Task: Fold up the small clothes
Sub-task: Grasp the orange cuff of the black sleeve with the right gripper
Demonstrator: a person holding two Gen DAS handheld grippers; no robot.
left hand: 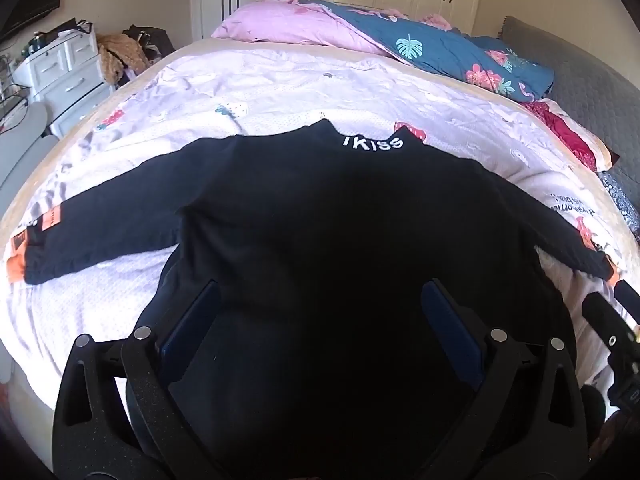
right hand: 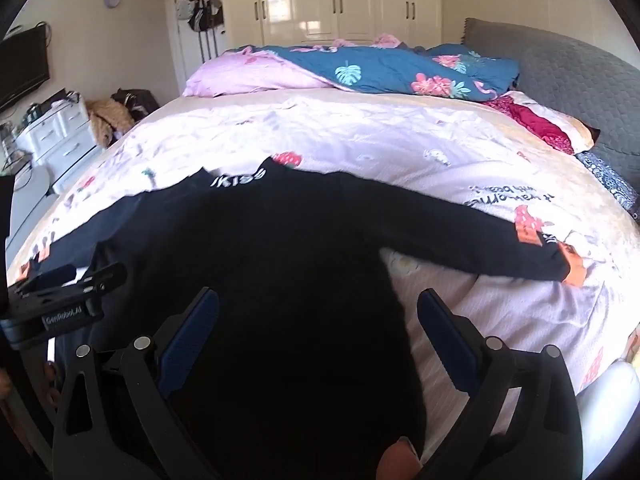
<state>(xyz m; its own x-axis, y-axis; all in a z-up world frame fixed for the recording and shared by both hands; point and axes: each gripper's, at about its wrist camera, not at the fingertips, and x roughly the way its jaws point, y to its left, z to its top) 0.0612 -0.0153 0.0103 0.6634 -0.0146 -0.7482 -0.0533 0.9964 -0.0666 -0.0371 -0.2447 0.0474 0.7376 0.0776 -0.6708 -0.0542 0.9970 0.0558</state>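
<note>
A small black sweater point(left hand: 328, 216) with white "KISS" lettering at the collar lies flat on the bed, both sleeves spread out; orange patches mark the cuffs. My left gripper point(left hand: 320, 300) hovers open over the sweater's lower body, nothing between its blue pads. My right gripper point(right hand: 318, 308) is open too, above the sweater's point(right hand: 280, 248) right hem edge, with the right sleeve point(right hand: 480, 240) stretching away to the right. The left gripper's body point(right hand: 60, 300) shows at the left edge of the right wrist view. The right gripper's body point(left hand: 612, 332) shows at the right edge of the left wrist view.
The bed has a pale printed quilt point(left hand: 280, 92). A blue floral duvet point(left hand: 460, 52) and a pink pillow point(left hand: 288, 24) lie at the far end, a red item point(right hand: 536, 120) by the grey headboard point(right hand: 580, 80). White drawers point(left hand: 60, 72) stand left of the bed.
</note>
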